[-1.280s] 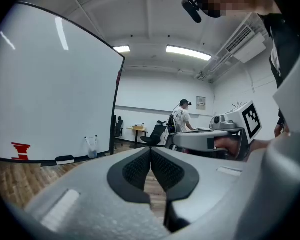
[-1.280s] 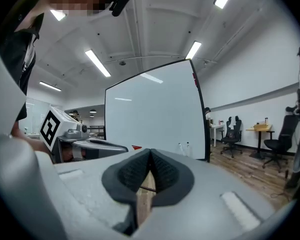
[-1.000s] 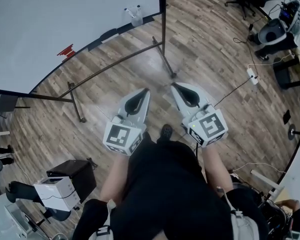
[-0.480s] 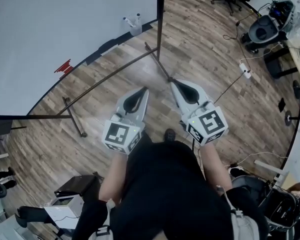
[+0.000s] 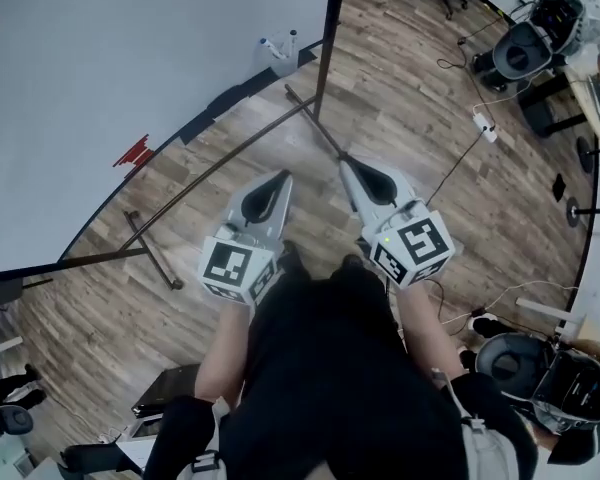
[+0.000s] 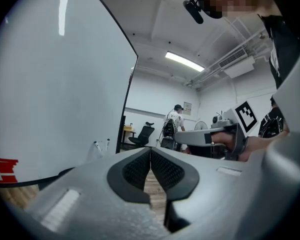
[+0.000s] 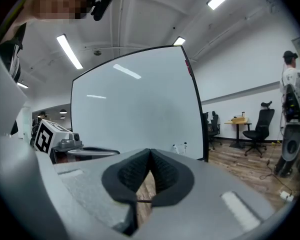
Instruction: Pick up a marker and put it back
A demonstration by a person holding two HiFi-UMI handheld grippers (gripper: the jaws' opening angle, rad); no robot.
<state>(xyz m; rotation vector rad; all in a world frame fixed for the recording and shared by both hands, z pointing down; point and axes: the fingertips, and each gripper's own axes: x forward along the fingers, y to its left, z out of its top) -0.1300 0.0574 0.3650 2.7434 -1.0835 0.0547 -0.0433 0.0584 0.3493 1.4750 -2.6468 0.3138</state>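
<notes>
Floorboards fill the head view: a brown wood-plank floor (image 5: 430, 178) runs under a big white whiteboard (image 5: 130, 58) on a dark metal stand (image 5: 330, 28). Both tools point that way. The grey two-jaw left gripper (image 5: 282, 176) has its black ribbed pads pressed together with nothing between them. The grey two-jaw right gripper (image 5: 344, 165) matches it, pads meeting at the tips, empty.

And the markers? Two white markers (image 5: 278, 43) stand upright in a small holder at the board's lower edge, just beside the stand's post and well apart from both grippers. A red patch (image 5: 132, 152) sits further along that edge. A white power strip (image 5: 483, 127) trails its cable across the floor on the right. Black office chairs (image 7: 255, 126) and a light wooden desk (image 7: 237, 120) wait beyond, and a person in a white shirt (image 6: 176, 120) stands at the back under long ceiling lights (image 6: 185, 61).
</notes>
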